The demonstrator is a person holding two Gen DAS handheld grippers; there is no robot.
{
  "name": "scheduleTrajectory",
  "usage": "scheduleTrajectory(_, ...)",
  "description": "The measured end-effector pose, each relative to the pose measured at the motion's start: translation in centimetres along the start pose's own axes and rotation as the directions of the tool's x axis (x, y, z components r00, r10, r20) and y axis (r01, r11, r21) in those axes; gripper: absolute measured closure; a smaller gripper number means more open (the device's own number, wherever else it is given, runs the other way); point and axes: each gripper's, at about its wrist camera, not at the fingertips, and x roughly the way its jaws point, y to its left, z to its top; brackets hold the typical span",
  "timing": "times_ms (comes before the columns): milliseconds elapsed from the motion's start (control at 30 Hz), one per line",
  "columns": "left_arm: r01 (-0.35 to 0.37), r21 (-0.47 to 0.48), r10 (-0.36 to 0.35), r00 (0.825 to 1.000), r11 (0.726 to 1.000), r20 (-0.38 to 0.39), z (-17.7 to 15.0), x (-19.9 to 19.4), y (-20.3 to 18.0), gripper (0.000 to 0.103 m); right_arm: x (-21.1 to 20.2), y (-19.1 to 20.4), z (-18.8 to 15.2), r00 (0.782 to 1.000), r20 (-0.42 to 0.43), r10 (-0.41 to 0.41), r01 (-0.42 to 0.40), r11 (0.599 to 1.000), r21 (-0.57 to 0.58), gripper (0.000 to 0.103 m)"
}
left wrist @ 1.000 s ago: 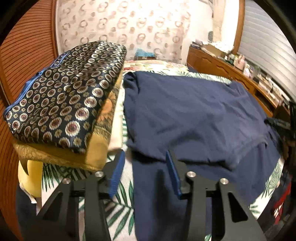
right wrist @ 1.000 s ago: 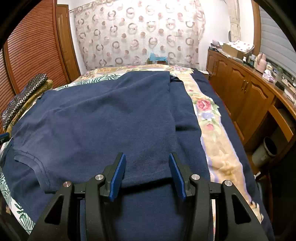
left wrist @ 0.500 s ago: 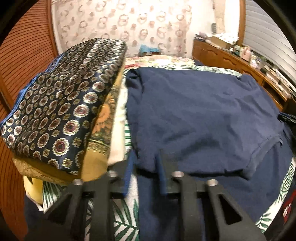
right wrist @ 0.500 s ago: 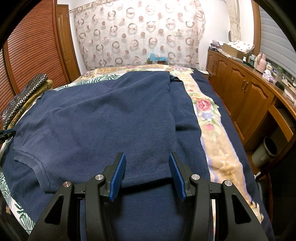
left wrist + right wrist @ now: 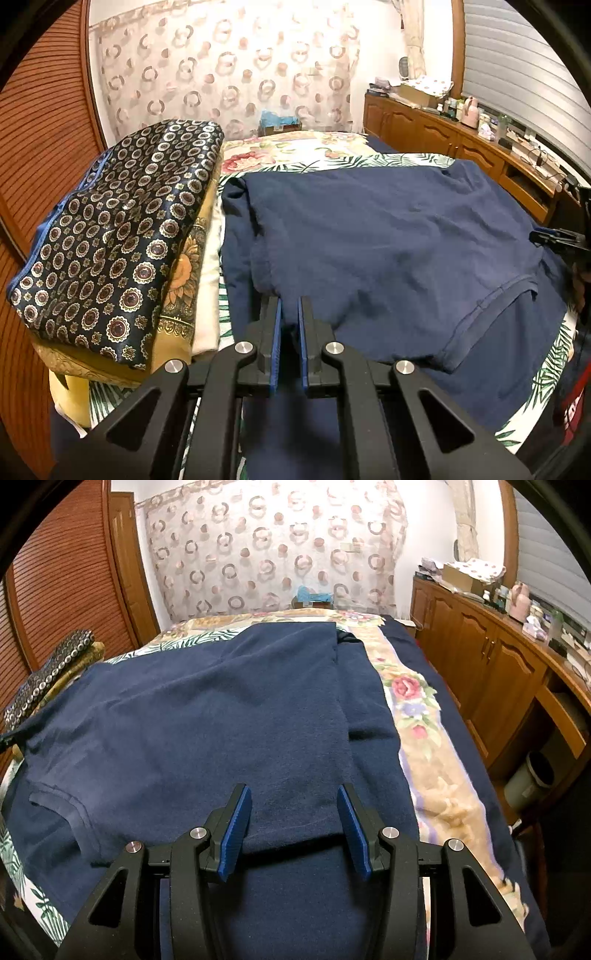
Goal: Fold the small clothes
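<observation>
Warm indoor light, wall blown out; heavy fisheye bend, dark vignette corners, pics sharp.

Sideboard clutter (image 5: 480, 114) perhaps bottles, too small.

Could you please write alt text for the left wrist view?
The left claw is pinched shut on the near edge of a navy shirt spread over a bed. A pile of folded cloths sits to its left, a wooden cabinet along the right wall.
</observation>
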Motion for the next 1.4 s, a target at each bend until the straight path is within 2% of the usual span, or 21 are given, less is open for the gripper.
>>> scheduleTrajectory(433,0.01,-0.007,-0.01,1.0,1.0,-0.029,-0.7,1.5,-0.5,0.094,0.3,-1.5,0.2,0.999,-0.015,0.052,-0.051,0.996,0.073,0.052)
scheduleTrajectory(567,0.015,-0.007,-0.015,0.999,1.0,-0.038,-1.0,2.1,-0.4,0.094,0.4,-1.5,0.3,0.999,-0.018,0.049,-0.047,0.997,0.065,0.053)
scheduleTrajectory(600,0.018,-0.011,-0.018,0.999,1.0,-0.04,-1.0,2.2,-0.4,0.094,0.4,-1.4,0.3,0.999,-0.021,0.044,-0.043,0.997,0.057,0.056)
scheduleTrajectory(633,0.024,-0.015,-0.024,0.999,1.0,-0.043,-1.1,2.2,-0.4,0.094,0.4,-1.3,0.3,0.999,-0.023,0.035,-0.034,0.998,0.044,0.069)
scheduleTrajectory(700,0.03,-0.013,-0.03,0.999,0.999,-0.045,-1.1,2.1,-0.6,0.094,0.5,-0.8,0.3,0.999,-0.028,0.028,-0.028,1.0,0.015,0.081)
scheduleTrajectory(733,0.032,-0.011,-0.032,0.999,0.999,-0.033,-1.0,1.8,-0.7,0.094,0.5,-0.5,0.2,0.999,-0.033,0.037,-0.037,0.999,-0.003,0.091)
scheduleTrajectory(833,0.047,-0.031,-0.047,0.999,0.998,0.007,-0.5,0.5,-0.7,0.094,0.2,-0.1,0.3,0.999,-0.026,0.031,-0.032,0.999,-0.036,0.094)
scheduleTrajectory(1100,0.106,-0.056,-0.098,0.986,0.993,0.132,1.2,-5.1,-0.6,0.094,-4.0,0.6,1.5,0.993,0.1,0.061,-0.055,0.996,-0.064,0.096)
scheduleTrajectory(1400,0.142,-0.068,-0.126,0.971,0.987,0.203,1.0,-9.2,0.1,0.094,-9.8,0.7,1.5,0.979,0.185,0.09,-0.072,0.992,-0.102,0.096)
